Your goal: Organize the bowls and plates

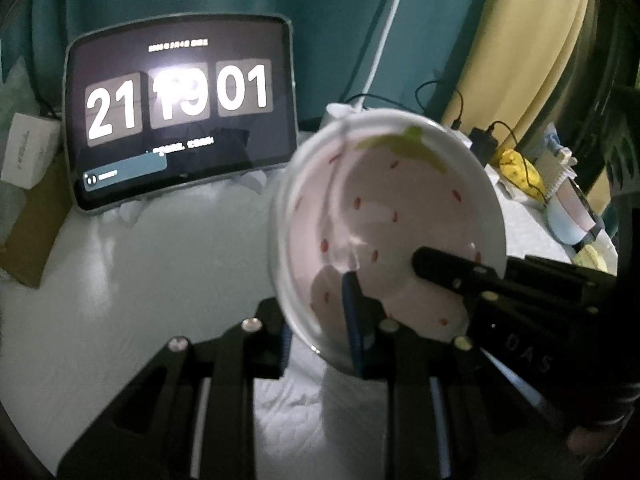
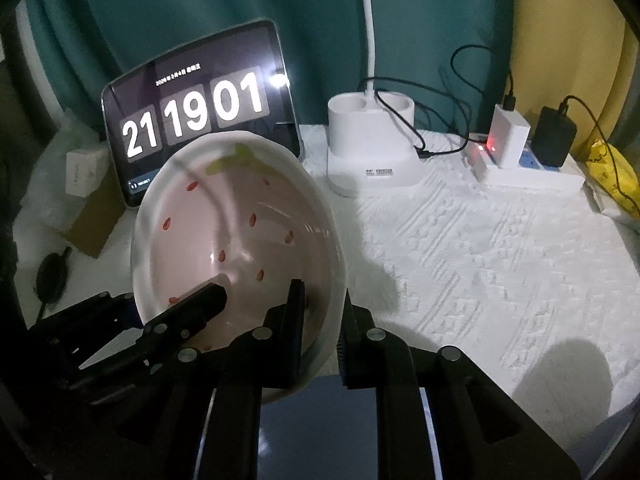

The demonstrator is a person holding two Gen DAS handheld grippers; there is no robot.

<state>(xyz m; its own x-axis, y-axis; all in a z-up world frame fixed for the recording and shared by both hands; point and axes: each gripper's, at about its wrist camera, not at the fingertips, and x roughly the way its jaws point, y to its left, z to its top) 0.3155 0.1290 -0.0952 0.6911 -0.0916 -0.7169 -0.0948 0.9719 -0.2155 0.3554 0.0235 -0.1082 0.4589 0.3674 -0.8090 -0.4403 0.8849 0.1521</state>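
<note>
Bowl: your strawberry-pattern bowl (image 1: 384, 224) is lifted clear of the white textured tablecloth (image 2: 500, 248) and tilted, its pink inside with red seed marks and a green leaf print facing both cameras. It hangs in front of the tablet, low and to the tablet's right in the left wrist view.
Left gripper: your left gripper (image 1: 320, 328) pinches the bowl's near rim, one blue-edged finger inside the bowl and the other outside behind the wall.
Right gripper: your right gripper (image 2: 320, 332) is clamped on the bowl's rim too, one finger inside against the pink wall, the other outside the white wall.
Both together: you hold the one bowl from two sides; each camera sees the other gripper's dark finger reaching into the bowl.
Tablet: the tablet (image 2: 200, 120) leans against the teal curtain (image 2: 200, 8), showing a flip clock reading 21 19 01.
Right of the tablet: a white lamp base (image 2: 374, 148) with its stalk rising, then a white power strip (image 2: 528, 172) with a white adapter and a black adapter plugged in, cables looping between them.
Far right of the tablet: a yellow bag (image 2: 612, 176) at the cloth's edge.
Left of the tablet: a small white box (image 2: 86, 172) and brown cardboard (image 2: 94, 228).
</note>
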